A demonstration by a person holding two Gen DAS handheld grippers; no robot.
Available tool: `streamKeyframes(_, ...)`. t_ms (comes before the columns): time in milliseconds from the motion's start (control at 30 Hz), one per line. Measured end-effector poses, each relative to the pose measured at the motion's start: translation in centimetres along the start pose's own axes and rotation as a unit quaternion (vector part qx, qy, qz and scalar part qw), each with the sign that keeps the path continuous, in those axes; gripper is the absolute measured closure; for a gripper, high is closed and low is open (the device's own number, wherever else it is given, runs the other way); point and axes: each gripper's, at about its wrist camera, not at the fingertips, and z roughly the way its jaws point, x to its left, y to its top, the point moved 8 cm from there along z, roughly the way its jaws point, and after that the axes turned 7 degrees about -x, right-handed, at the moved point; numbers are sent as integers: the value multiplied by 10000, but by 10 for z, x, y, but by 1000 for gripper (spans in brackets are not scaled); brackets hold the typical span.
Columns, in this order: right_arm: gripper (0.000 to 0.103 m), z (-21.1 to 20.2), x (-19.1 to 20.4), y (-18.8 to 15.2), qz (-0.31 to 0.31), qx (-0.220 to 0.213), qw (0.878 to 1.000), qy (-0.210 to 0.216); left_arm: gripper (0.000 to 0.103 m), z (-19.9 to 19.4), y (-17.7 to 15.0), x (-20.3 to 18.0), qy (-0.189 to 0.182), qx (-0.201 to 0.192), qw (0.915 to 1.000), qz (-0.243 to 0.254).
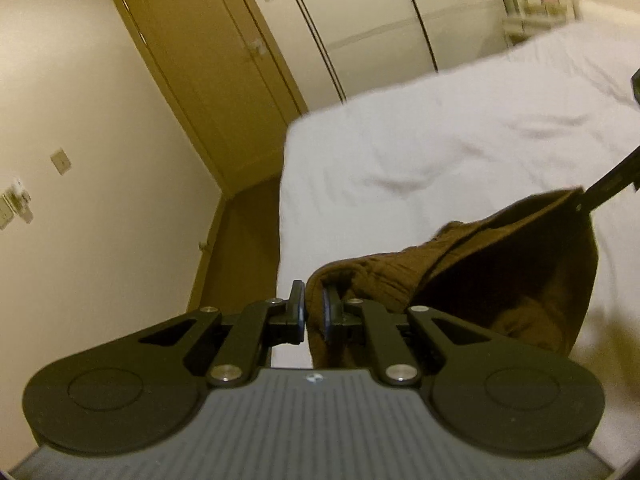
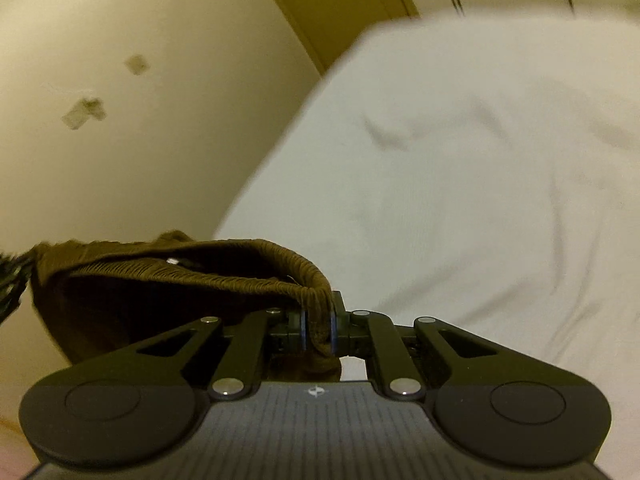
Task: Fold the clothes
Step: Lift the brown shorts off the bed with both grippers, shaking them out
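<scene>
A brown ribbed garment [image 1: 500, 264] hangs in the air over the near edge of the bed [image 1: 460, 128], held up at two points so that its gathered top edge runs as the long line from one tool to the other, roughly level and sagging a little in the middle. The left gripper [image 1: 314, 312] has its two fingers drawn close together with a fold of the brown cloth pinched between them, and the fabric trails off to its right and upward, away from the bed's foot corner. At the far end of that line the right gripper [image 2: 318, 328] is clamped tight on the bunched ribbed hem, the cloth squeezed between its blue-edged pads [image 2: 333, 330]. Below the stretched edge the rest of the garment droops as a dark open pouch, clear of the white sheet as far as I can see. The bed itself is bare and rumpled. Beyond its far corner stands a brown door [image 1: 208, 60], with pale wardrobe panels [image 1: 360, 20] next to it.
</scene>
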Motion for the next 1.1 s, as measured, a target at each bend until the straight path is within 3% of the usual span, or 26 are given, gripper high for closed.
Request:
streamKeyframes(167,93,-115,11,52,-913,-602,9940,-39,96,-59,64,-22,-86,-665,9977,-17)
streamKeyframes(300,93,-213,9,62,-1334,-1016,9858,-120,96,-115,106,-56,-137,-1123,9936,-22)
streamKeyframes(433,93,-301,-7,43,-1387,-1160,9830,-325,96,-164,136,-109,-362,-1373,9898,-71)
streamKeyframes(567,93,-380,-27,4,-1259,-1057,9840,-681,96,-208,145,-163,-804,-1424,9862,-253)
streamKeyframes(700,93,-440,-38,-32,-1082,-982,9812,-1257,96,-239,150,-208,-1493,-1336,9786,-480)
streamKeyframes(867,93,-511,-36,-57,-1079,-1116,9658,-2078,96,-260,161,-249,-2436,-1356,9585,-594)
streamKeyframes(1000,93,-539,-45,-58,-1175,-1115,9577,-2379,96,-265,183,-274,-2749,-1434,9495,-493)
streamKeyframes(1100,93,-535,-67,-50,-1157,-1026,9564,-2476,96,-247,199,-291,-2922,-1374,9453,-463)
